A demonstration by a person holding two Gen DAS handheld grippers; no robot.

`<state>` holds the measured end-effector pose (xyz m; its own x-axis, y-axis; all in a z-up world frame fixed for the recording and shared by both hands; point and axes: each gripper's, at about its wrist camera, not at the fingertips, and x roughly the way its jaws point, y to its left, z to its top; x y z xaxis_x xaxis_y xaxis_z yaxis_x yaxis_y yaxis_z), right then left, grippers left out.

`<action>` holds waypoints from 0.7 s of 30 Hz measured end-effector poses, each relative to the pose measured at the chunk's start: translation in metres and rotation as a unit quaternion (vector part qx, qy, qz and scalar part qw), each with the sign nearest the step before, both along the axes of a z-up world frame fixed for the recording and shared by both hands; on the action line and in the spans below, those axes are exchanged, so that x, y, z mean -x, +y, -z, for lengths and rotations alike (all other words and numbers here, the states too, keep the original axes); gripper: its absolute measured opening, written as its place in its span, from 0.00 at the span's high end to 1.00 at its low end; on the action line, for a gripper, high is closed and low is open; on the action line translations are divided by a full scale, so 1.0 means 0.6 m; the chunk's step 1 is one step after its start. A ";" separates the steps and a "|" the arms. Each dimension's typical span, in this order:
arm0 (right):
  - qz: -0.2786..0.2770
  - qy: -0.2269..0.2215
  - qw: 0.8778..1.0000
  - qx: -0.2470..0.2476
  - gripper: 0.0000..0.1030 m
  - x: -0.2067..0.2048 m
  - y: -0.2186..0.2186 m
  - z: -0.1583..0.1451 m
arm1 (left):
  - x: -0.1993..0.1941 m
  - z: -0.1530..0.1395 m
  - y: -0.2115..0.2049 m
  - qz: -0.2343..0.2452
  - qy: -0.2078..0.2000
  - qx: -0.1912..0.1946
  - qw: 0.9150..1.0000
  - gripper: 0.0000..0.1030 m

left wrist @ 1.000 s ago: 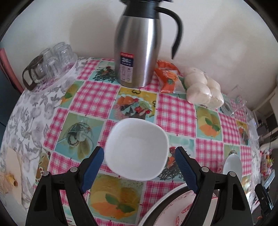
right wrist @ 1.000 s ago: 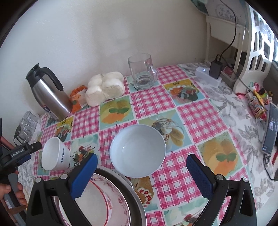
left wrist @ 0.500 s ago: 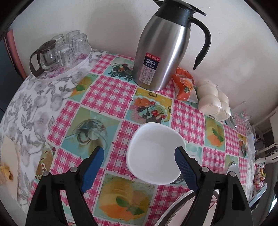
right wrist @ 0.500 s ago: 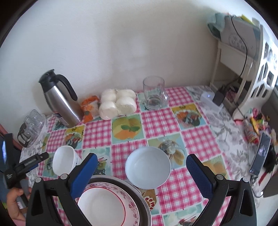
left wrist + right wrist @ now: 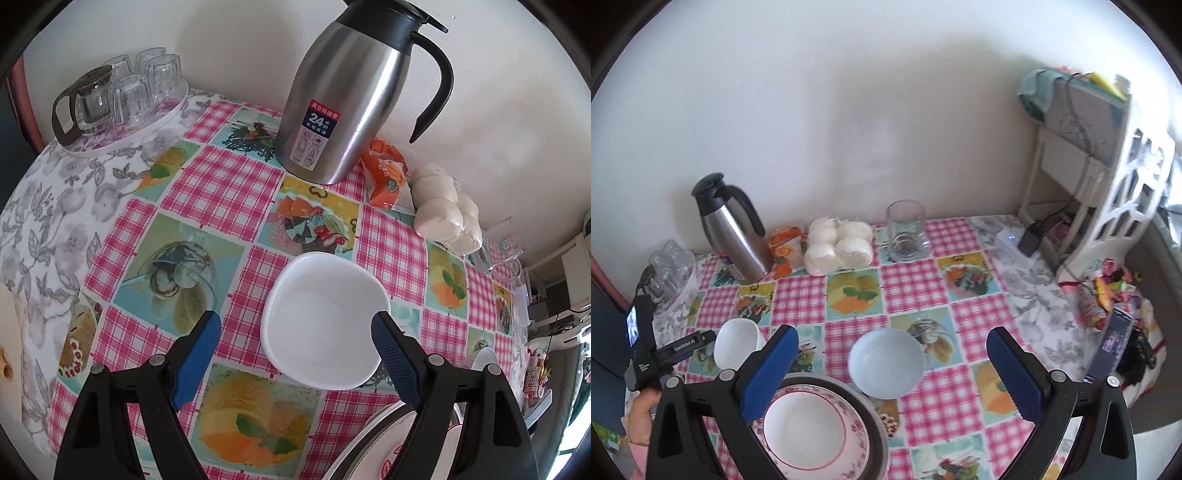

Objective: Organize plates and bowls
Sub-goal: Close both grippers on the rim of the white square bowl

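Note:
A white squarish bowl [image 5: 325,321] stands on the checked tablecloth. My left gripper [image 5: 295,332] is open above it, the bowl seen between the blue fingers, untouched. The same bowl shows at the left in the right wrist view [image 5: 737,341], beside the left gripper's body [image 5: 665,354]. A round white bowl [image 5: 886,363] stands mid-table. My right gripper [image 5: 892,365] is open and raised well above it. A pink-rimmed plate with a white centre [image 5: 812,432] lies in a grey metal dish [image 5: 877,435] at the near edge, also in the left wrist view [image 5: 384,443].
A steel thermos jug [image 5: 347,99] stands at the back, with an orange packet [image 5: 388,177] and bagged white buns [image 5: 447,210] beside it. A tray of glasses [image 5: 122,99] is back left. A glass mug [image 5: 905,232], a white rack [image 5: 1108,192] and snacks [image 5: 1104,295] are right.
Both grippers have risen and pulled back from the table, so the bowls look smaller and farther. The left view has shifted left. Both stay open and empty.

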<state>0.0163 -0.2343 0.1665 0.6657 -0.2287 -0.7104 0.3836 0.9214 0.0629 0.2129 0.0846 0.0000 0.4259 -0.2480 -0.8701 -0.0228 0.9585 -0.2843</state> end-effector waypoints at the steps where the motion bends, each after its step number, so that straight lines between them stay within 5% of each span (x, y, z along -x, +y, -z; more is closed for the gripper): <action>1: 0.000 -0.007 1.000 -0.001 0.00 0.009 -0.001 -0.013 | 0.000 0.002 0.000 0.001 0.001 0.002 1.000 0.18; 11: -0.008 -0.027 0.999 0.030 0.00 -0.022 0.029 -0.091 | -0.002 0.006 -0.004 0.004 0.009 0.010 1.000 0.18; 17: -0.058 -0.023 0.997 0.046 0.00 -0.114 0.099 -0.076 | -0.010 0.018 0.009 -0.010 0.018 0.023 1.000 0.19; 21: -0.102 0.004 0.994 0.046 0.00 -0.183 0.159 -0.015 | -0.015 0.033 0.019 -0.018 0.027 0.028 0.999 0.19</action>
<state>0.1260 -0.1390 0.1754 0.6992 -0.1534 -0.6982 0.1884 0.9817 -0.0270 0.2218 0.0958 -0.0200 0.3886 -0.2817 -0.8773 -0.0734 0.9396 -0.3343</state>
